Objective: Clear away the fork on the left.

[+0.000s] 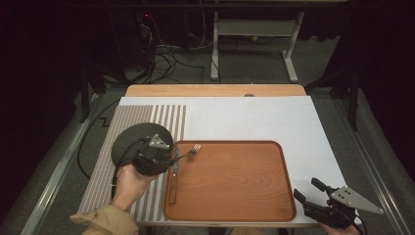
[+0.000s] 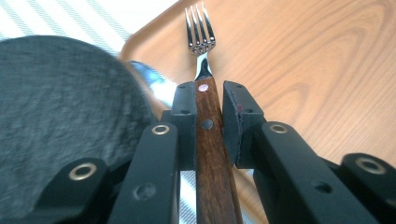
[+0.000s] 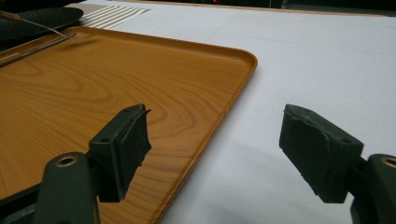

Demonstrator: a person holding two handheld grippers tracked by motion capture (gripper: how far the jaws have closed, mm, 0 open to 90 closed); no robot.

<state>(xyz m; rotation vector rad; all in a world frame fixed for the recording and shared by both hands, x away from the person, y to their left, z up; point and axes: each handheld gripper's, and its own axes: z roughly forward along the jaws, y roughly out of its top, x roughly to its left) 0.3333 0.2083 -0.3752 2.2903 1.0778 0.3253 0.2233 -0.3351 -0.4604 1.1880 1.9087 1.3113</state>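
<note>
My left gripper [image 1: 168, 157] is shut on the wooden handle of a fork [image 1: 195, 148], whose tines reach over the far left corner of a wooden tray [image 1: 235, 196]. In the left gripper view the jaws [image 2: 208, 100] clamp the fork [image 2: 201, 37] just behind its metal neck. A wood-handled knife [image 1: 172, 185] lies along the tray's left rim. Left of it a dark round plate [image 1: 132, 139] rests on a striped placemat [image 1: 105, 171]. At the table's near right corner my right gripper [image 1: 308, 189] stands open, with nothing between its jaws [image 3: 212, 140].
A white cover [image 1: 274, 117] spreads over the table behind and right of the tray. The table's bare wooden far edge [image 1: 215, 90] shows beyond it. Cables and a desk frame stand on the dark floor behind. The tray's inside [image 3: 93, 84] holds nothing.
</note>
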